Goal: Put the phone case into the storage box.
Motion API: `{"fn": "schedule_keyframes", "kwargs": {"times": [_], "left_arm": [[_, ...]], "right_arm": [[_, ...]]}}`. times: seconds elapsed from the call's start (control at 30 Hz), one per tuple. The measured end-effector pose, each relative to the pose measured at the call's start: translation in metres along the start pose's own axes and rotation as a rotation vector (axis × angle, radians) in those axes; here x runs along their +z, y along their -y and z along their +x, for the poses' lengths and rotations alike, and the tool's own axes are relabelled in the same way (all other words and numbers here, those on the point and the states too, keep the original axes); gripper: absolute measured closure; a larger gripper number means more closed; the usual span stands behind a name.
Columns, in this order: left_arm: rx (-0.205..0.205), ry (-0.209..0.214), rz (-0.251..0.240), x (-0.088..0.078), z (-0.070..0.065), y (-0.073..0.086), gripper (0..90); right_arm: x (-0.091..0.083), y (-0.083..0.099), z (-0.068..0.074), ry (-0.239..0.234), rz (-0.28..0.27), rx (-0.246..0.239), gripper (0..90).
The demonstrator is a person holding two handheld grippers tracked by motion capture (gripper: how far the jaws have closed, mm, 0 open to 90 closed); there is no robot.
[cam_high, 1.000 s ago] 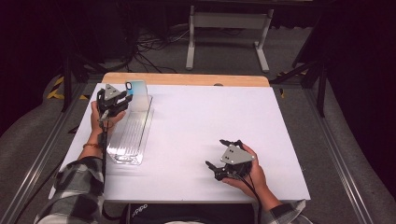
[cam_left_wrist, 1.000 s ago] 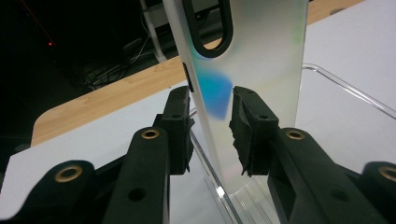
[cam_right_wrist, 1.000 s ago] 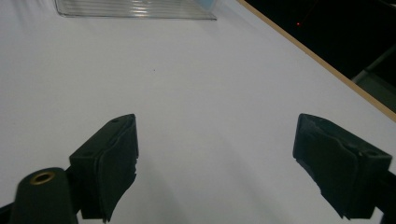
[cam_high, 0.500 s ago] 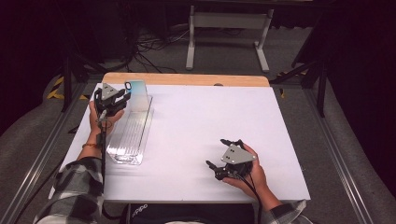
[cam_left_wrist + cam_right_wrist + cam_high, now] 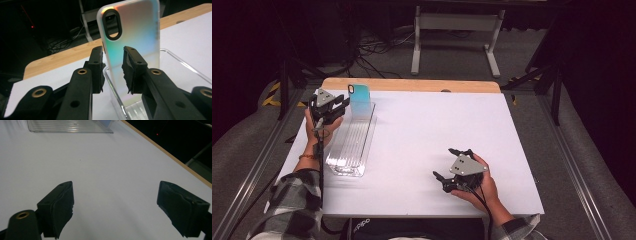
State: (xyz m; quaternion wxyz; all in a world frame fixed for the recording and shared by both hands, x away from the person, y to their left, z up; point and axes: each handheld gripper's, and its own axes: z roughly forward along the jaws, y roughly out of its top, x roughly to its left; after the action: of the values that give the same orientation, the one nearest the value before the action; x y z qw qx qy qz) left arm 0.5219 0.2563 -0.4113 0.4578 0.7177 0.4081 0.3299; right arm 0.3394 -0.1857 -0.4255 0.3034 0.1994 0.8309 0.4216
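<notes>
Phone case (image 5: 132,37) stands upright at the far end of a clear tray (image 5: 349,150); left gripper (image 5: 113,65) straddles it, jaws narrow, contact uncertain. Right gripper (image 5: 115,206) rests wide open. Careless pinching could topple it.

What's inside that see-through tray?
A shiny phone case stands upright at the far end of the clear tray, with the left hand-held gripper open around it. The rest of the tray looks empty. The case's bottom edge is hidden behind the jaws.

Bright table (image 5: 422,130), dark surroundings, soft focus.
</notes>
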Motion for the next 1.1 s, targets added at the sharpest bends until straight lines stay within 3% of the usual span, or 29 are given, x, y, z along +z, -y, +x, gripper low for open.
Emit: {"fn": "schedule_keyframes", "kwargs": {"times": [0.33, 0.83, 1.1], "left_arm": [[-0.019, 0.033, -0.033, -0.014, -0.003, -0.005, 71.0], [0.031, 0.060, -0.089, -0.040, -0.017, -0.012, 69.2], [0.036, 0.075, -0.117, -0.052, -0.022, -0.013, 68.3]], "right_arm": [[-0.006, -0.001, -0.003, 0.017, -0.035, 0.015, 15.1], [-0.010, -0.002, -0.007, 0.022, -0.065, 0.045, 15.1], [-0.011, -0.002, -0.007, 0.022, -0.073, 0.052, 15.2]]}}
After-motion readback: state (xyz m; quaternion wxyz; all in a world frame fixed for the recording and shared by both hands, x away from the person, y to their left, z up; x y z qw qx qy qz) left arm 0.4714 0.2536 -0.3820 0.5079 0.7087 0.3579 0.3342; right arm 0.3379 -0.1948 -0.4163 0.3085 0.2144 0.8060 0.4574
